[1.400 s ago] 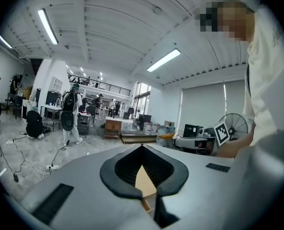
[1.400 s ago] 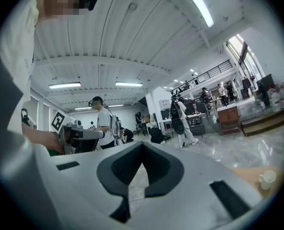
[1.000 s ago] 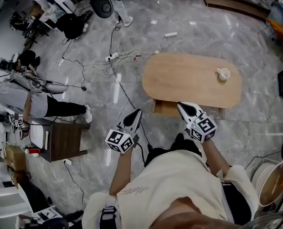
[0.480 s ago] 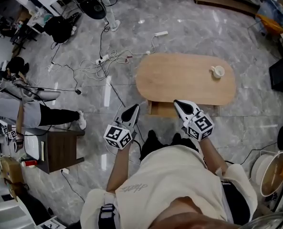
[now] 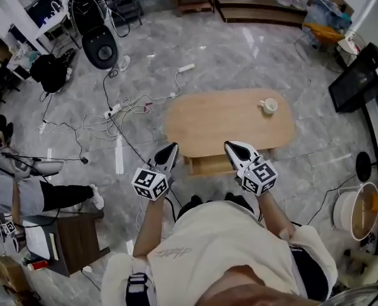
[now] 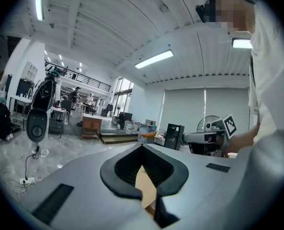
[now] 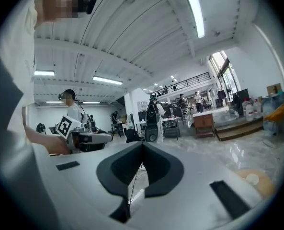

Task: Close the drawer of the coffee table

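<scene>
Closing in now: both tongs have drawn up to the table's front edge since a second ago, so the push looks imminent. Two grippers, left gripper (image 5: 169, 149) and right gripper (image 5: 232, 146), both clenched on nothing, flank the one drawer (image 5: 208, 165). It juts open at twelve o'clock, under the single coffee table (image 5: 220, 116). One cup (image 5: 269, 106) sits at one o'clock.

Your left gripper (image 5: 168, 152) and right gripper (image 5: 233, 148) both point toward the near edge of the coffee table (image 5: 230, 116), jaws pressed together on nothing. Both your forearms reach forward, marker cubes facing up, elbows bent.
</scene>
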Motion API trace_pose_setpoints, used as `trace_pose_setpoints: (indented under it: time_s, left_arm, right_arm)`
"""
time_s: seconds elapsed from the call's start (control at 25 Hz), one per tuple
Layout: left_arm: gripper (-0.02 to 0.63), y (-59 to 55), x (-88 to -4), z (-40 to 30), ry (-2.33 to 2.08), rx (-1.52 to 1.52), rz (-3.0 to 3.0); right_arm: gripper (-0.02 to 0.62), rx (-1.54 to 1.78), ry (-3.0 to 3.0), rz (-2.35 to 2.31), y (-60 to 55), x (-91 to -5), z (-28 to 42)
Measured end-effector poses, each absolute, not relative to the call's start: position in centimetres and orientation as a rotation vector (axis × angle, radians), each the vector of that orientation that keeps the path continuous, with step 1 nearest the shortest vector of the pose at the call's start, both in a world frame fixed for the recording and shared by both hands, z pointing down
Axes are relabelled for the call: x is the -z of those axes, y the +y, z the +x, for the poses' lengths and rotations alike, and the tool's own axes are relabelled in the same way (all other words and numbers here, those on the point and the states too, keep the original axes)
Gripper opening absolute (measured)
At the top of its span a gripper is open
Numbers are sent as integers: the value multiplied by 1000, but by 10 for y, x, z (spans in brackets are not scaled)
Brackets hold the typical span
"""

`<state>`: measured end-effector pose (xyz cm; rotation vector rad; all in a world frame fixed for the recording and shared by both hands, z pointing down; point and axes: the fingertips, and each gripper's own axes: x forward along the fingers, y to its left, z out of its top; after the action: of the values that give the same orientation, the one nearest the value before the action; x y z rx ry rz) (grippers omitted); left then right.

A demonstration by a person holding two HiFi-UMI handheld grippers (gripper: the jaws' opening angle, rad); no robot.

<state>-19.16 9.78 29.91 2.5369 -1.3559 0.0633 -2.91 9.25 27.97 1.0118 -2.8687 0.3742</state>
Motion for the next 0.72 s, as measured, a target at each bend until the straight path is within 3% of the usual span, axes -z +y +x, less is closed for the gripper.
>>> trace_pose_setpoints:
  time_s: [0.36,0.72]
  left_arm:
    - [4,78,-331,-214,-1194,-62,2570]
    - [3,59,-340,-153,-1085,-71,2574]
  right_arm:
    - [-6,-414,-2745,1185,108,-306,-48]
    - [-6,-480,-2692,1260,90,-316,9]
